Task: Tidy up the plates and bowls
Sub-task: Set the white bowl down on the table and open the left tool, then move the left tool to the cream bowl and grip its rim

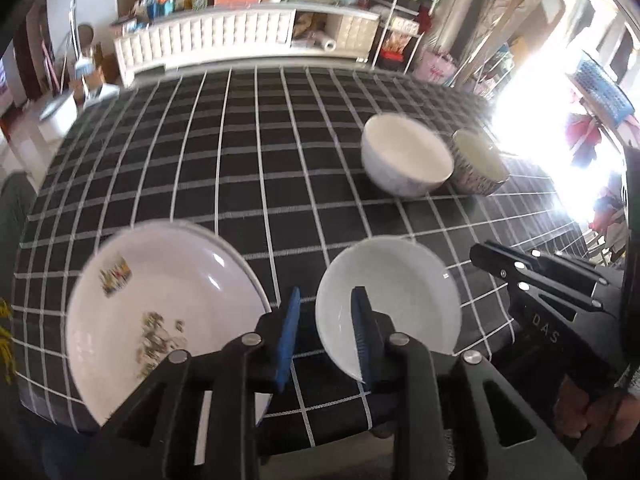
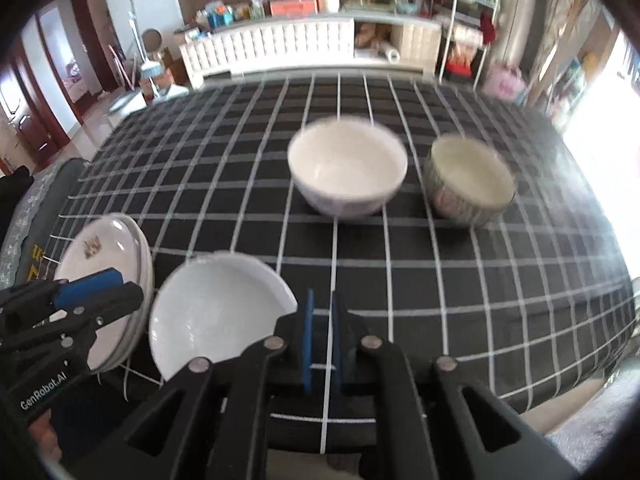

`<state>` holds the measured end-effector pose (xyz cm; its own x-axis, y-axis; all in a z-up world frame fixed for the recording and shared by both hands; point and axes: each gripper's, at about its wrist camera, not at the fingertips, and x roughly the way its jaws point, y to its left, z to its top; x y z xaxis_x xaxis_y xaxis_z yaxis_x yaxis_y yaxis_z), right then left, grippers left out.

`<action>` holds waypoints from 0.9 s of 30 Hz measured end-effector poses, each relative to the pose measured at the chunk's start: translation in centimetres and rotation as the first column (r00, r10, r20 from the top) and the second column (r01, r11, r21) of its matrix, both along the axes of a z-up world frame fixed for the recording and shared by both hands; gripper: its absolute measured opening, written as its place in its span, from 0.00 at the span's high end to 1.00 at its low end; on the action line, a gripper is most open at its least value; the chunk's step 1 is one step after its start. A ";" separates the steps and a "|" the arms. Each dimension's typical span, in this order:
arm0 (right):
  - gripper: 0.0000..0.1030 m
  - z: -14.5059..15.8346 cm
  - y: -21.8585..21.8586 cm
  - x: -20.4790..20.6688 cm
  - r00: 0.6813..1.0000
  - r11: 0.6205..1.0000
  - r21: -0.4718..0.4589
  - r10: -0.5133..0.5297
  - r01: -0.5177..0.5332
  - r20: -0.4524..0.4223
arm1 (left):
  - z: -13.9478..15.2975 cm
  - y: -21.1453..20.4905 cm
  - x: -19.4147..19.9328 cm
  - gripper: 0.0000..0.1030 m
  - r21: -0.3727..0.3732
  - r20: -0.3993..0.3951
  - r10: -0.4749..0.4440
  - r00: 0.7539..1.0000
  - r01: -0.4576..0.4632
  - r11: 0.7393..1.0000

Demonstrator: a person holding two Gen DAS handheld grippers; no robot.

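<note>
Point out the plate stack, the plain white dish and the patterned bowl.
plate stack (image 1: pixel 160 304): left wrist view, inside of top plate.
white dish (image 2: pixel 216 320): right wrist view, its inner floor.
patterned bowl (image 2: pixel 468 178): right wrist view, its pale inside.

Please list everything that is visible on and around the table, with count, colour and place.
plates: a stack, count unclear, white with a small print, near left corner of the table
shallow bowl: one, plain white, beside the plates
deep bowl: one, white, faint pattern outside, middle of the table
patterned bowl: one, grey-patterned outside, pale inside, right of the deep bowl
tablecloth: one, black with white grid
cabinet: one, white, behind the table, cluttered top
left gripper: black, blue pads, open, one finger over the shallow bowl
right gripper: black, blue pads, narrow gap, holds nothing
</note>
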<state>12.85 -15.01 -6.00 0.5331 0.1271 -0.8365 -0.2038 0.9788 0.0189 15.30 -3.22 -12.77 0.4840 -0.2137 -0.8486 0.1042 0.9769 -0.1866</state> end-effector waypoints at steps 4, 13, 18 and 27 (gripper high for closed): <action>0.44 2.8 0.3 -0.8 0.996 1.000 0.004 0.026 -0.026 0.081 | 2.1 -0.3 -0.4 0.68 0.013 0.040 -0.004 0.999 0.004 1.000; 0.33 8.3 -1.4 -0.7 0.984 0.998 0.056 0.018 -0.028 0.176 | 7.5 -1.1 0.2 0.59 0.019 0.155 -0.026 0.988 0.024 1.000; 0.33 9.9 -2.6 0.2 0.989 0.994 0.112 -0.005 -0.011 0.148 | 10.0 -2.3 1.1 0.58 0.003 0.191 -0.062 0.980 0.063 0.998; 0.33 10.7 -5.1 3.4 0.996 0.980 0.196 -0.055 0.041 0.070 | 11.5 -3.7 5.4 0.58 0.024 0.137 -0.032 0.990 0.029 0.999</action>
<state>16.21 -20.15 4.66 0.6024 0.2561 -0.7560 -0.1647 0.9666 0.1962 20.66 -6.93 -1.26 0.5895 -0.2125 -0.7793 0.1572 0.9765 -0.1474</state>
